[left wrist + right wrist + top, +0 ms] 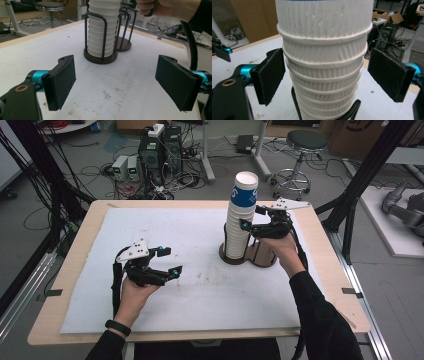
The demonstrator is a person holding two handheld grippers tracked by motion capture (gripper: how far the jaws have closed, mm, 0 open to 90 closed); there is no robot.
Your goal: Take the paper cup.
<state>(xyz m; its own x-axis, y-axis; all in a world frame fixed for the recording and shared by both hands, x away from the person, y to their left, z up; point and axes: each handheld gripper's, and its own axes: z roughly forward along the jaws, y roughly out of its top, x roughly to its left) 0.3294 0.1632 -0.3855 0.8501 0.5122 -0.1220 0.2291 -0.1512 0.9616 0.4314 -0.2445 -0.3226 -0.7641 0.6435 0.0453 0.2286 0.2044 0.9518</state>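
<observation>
Right gripper (325,77): jaws spread wide to either side of the stack of cups (324,50), left pad just beside the ribbed wall, right pad standing clear. Stack upright in a wire holder (248,256) toward the far right of the white mat (175,285), top cup with a blue band. Left gripper (116,83): jaws open, nothing between them, hovering over the mat's near left, well apart from the stack.
</observation>
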